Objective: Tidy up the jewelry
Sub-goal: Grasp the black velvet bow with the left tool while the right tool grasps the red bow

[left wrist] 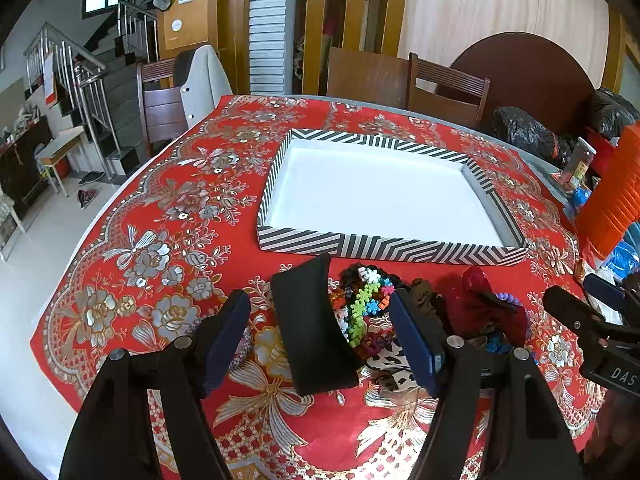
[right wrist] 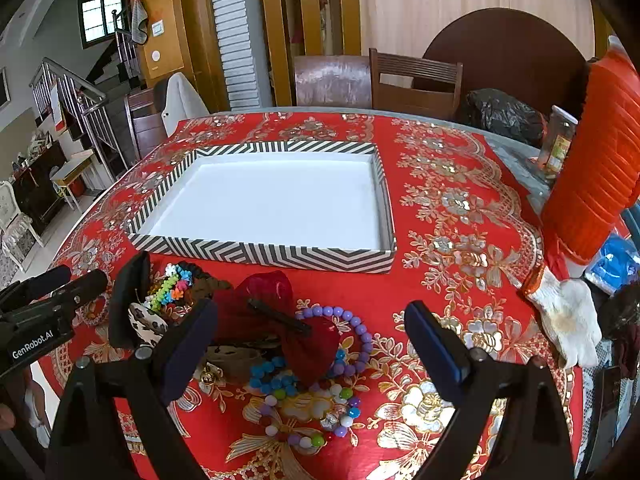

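Jewelry pile (right wrist: 256,336) sits on the counter (right wrist: 460,240) just in front of the striped tray (right wrist: 264,254), whose white floor is bare; nothing sorted into it yet, as we read it. In the pile: a dark red velvet bow (right wrist: 280,316) with a black clip across it, a purple bead bracelet (right wrist: 356,328) partly under the bow, a blue bead bracelet (right wrist: 272,376), a loose multicolour bead strand (right wrist: 312,416) nearest us, a bright flower-bead band (left wrist: 362,300), a leopard-print piece (left wrist: 390,360) and a wide black cuff (left wrist: 312,328) standing on edge at the pile's left end. We judge all of it light. The beads look hard and slick, strung on something slack, so a strand should droop and swing when lifted; best pinched across the strand where it lies free of its neighbours. The bow is soft and will crush; the stiff clip bar looks the surer hold. The cuff seems stiff enough to take across its wall. Pieces overlap, so lifting one may drag another. Left claw (left wrist: 320,332) is wide open, holding nothing, with the cuff and flower beads lying between its fingers. Right claw (right wrist: 308,340) is likewise spread wide and empty, hanging over the bow and bracelets. Off to the right lie a white work glove (right wrist: 568,320) and an orange ribbed container (right wrist: 600,160).
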Demonstrator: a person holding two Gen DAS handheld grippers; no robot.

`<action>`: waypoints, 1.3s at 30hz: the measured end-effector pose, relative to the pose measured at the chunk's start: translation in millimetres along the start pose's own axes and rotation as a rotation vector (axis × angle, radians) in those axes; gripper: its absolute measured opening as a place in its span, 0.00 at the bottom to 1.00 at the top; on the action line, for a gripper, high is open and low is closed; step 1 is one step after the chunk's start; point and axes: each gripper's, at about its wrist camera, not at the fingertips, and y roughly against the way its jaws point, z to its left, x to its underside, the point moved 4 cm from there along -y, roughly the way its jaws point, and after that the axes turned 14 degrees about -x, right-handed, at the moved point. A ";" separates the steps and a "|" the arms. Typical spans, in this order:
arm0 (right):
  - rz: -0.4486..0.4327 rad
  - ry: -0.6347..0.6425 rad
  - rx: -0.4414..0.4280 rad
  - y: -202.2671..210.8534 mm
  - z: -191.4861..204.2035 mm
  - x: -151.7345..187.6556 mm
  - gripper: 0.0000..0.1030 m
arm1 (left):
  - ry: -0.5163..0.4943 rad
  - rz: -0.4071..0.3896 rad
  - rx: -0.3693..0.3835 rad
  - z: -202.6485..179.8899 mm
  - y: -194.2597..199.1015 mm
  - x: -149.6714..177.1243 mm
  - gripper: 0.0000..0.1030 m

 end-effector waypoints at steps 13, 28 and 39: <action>0.006 -0.001 -0.002 -0.6 -0.8 -0.9 0.94 | -0.005 -0.002 -0.001 -0.5 1.5 -1.6 0.64; 0.021 -0.002 -0.019 -4.8 0.9 0.2 0.94 | -0.001 0.018 0.006 1.8 -1.7 0.1 0.64; 0.047 -0.002 -0.038 -7.0 -9.0 -1.1 0.94 | 0.077 0.096 0.100 29.1 -12.3 -5.7 0.64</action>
